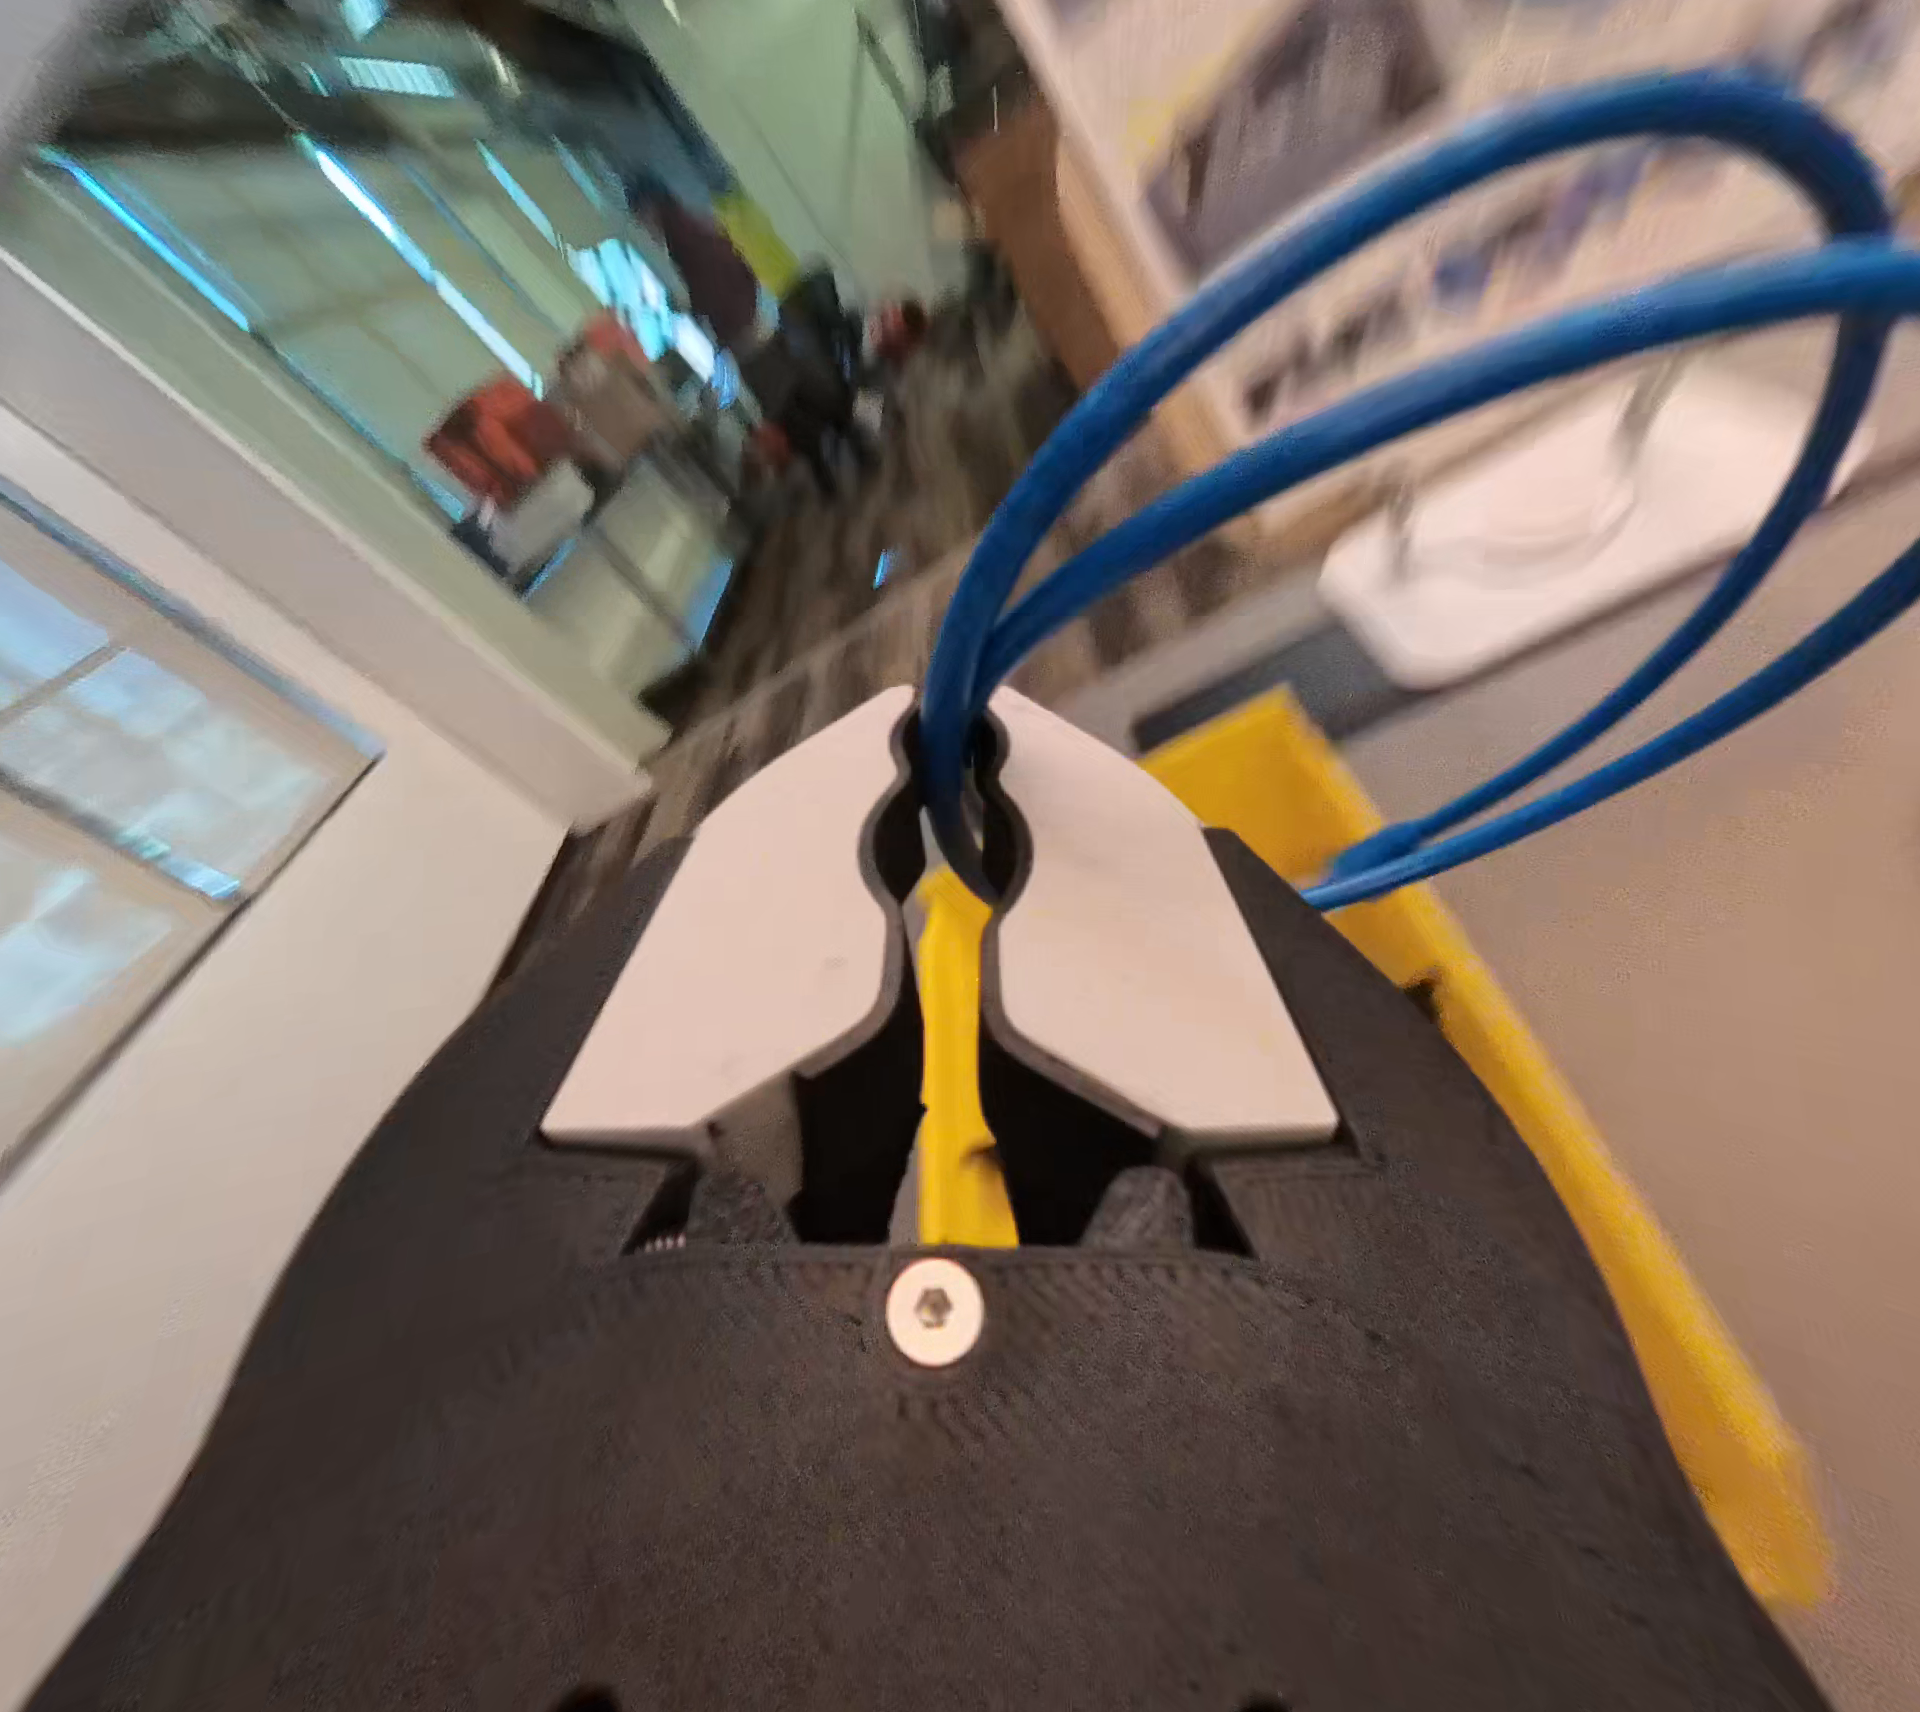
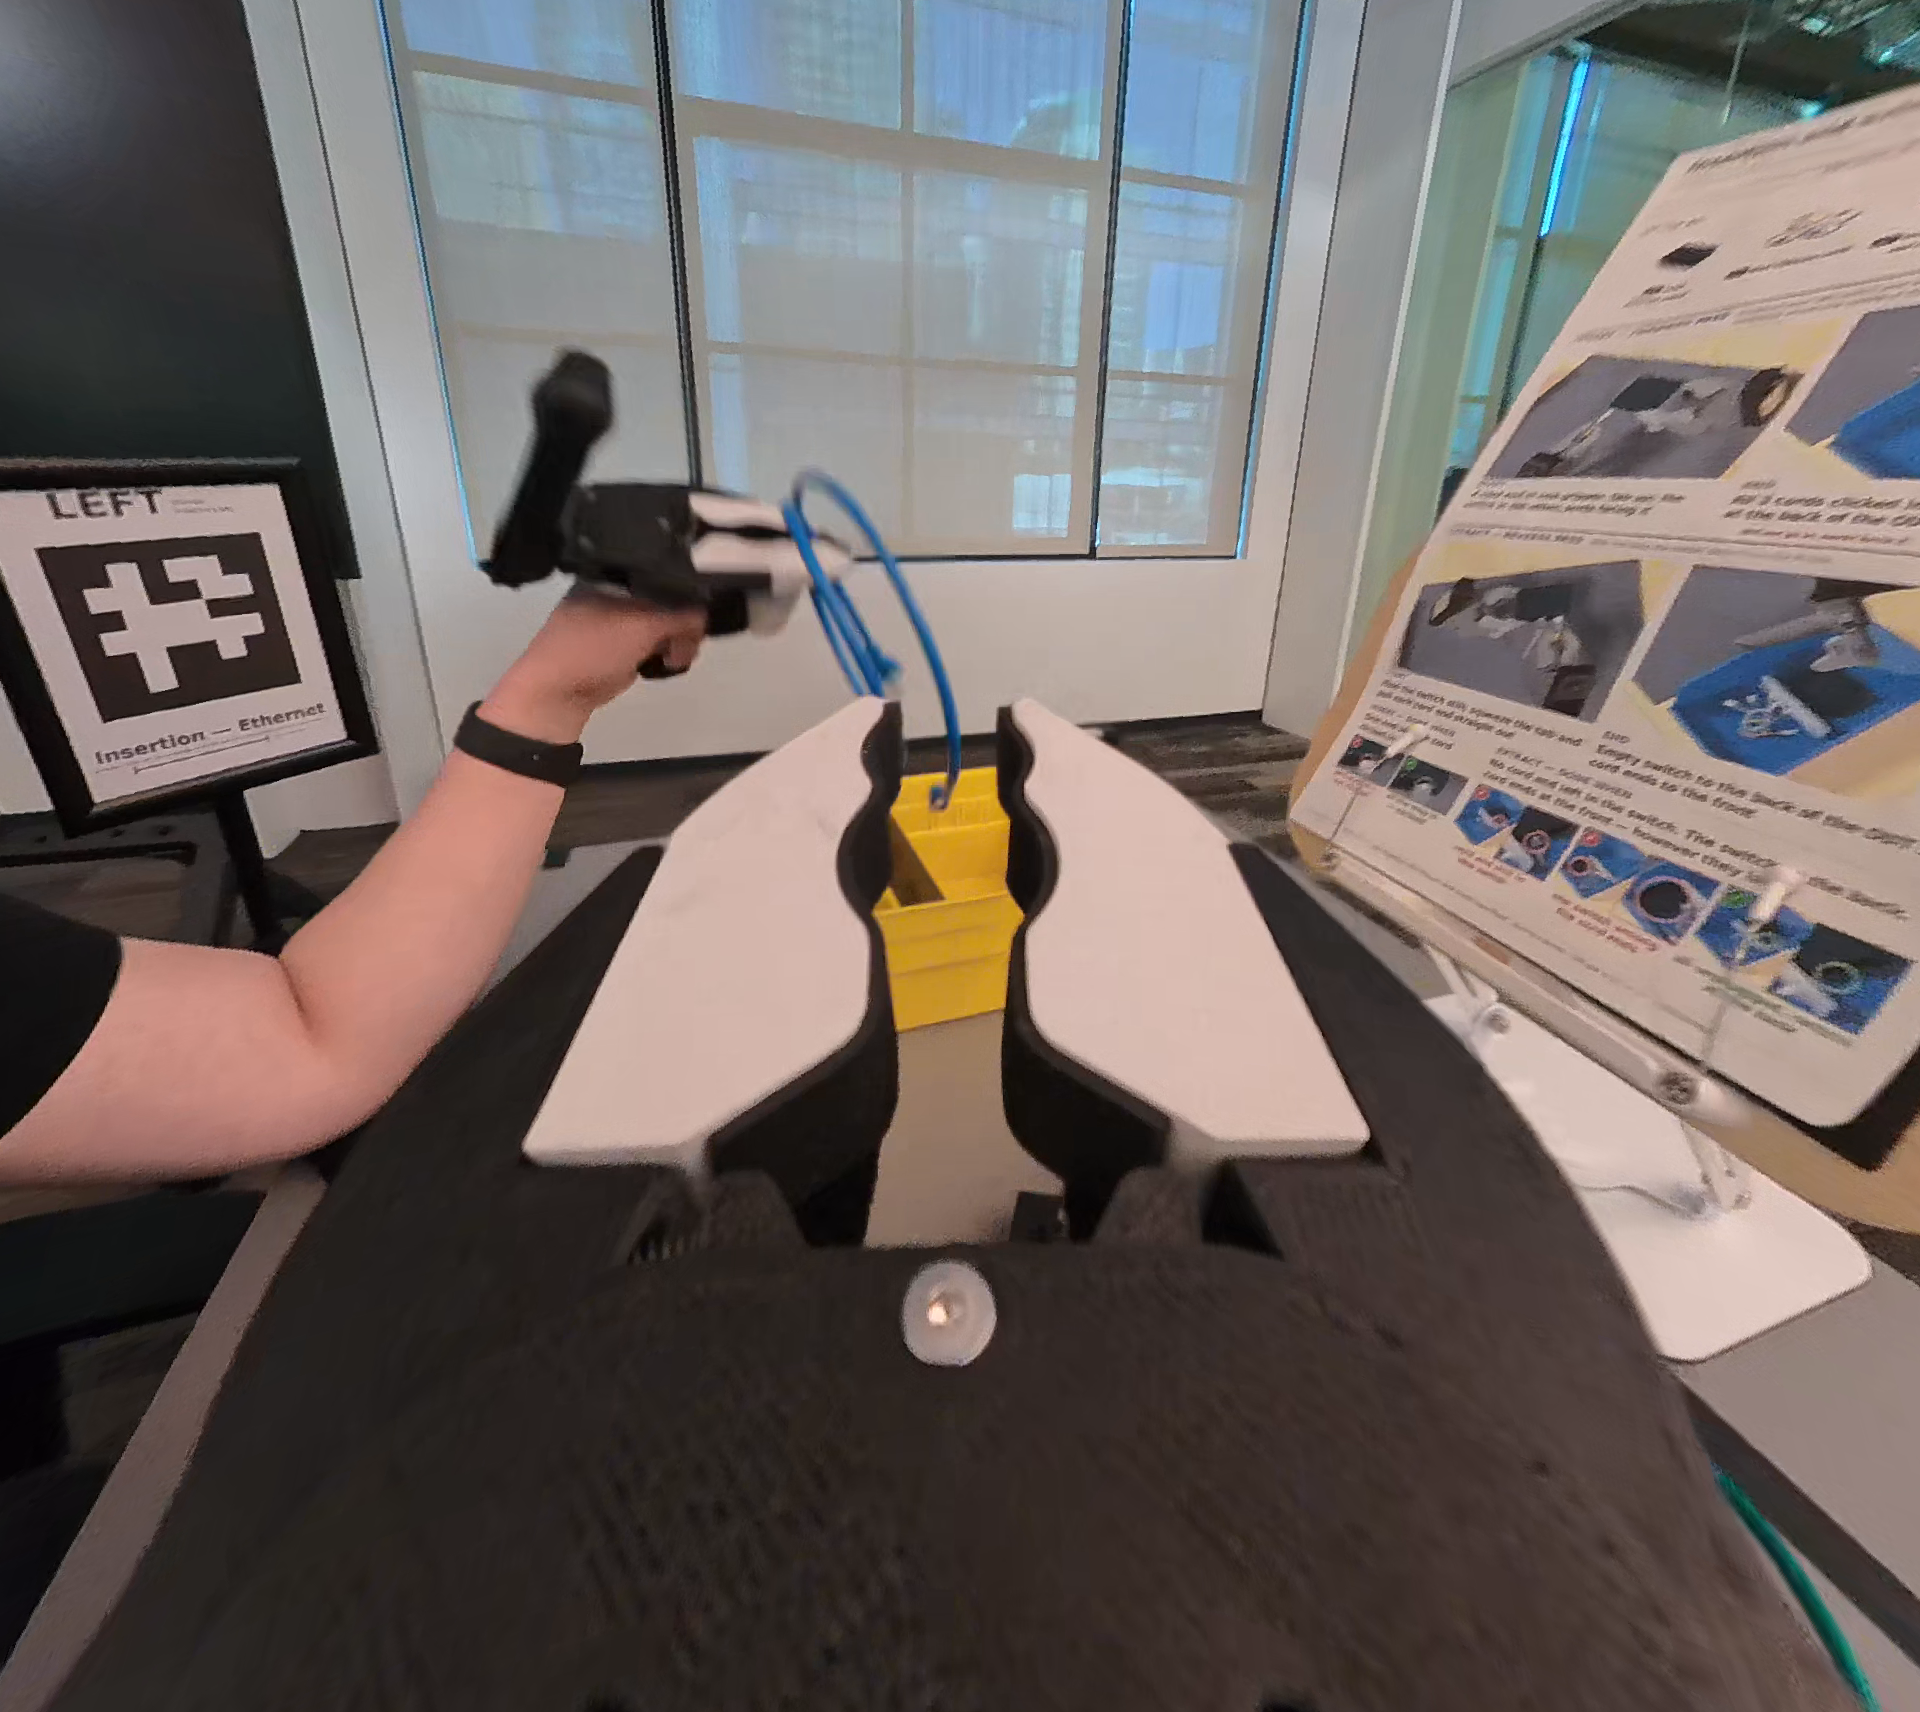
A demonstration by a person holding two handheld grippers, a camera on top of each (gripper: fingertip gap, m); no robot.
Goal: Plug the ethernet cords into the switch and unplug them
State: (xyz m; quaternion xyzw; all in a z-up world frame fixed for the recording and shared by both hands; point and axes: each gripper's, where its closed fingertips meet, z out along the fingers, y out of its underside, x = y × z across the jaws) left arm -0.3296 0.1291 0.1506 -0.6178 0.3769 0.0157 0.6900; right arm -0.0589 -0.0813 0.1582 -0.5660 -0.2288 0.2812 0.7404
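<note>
Your left gripper is raised left of the yellow bin, fingers clamped on looped blue ethernet cords; 1 cord end trails down into the bin's far compartment. Your right gripper sits near you, fingers apart on nothing, aimed at the bin. Instruction board stands right. Switch not visible.

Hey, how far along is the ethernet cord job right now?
Early. Done: the left gripper has lifted loops of blue cord above the yellow bin. In hand: its fingers are shut on the cord, one strand trailing down into the bin. The right gripper is open and empty. Left: no switch shows in either view, so no plugging or unplugging is visible.
</note>
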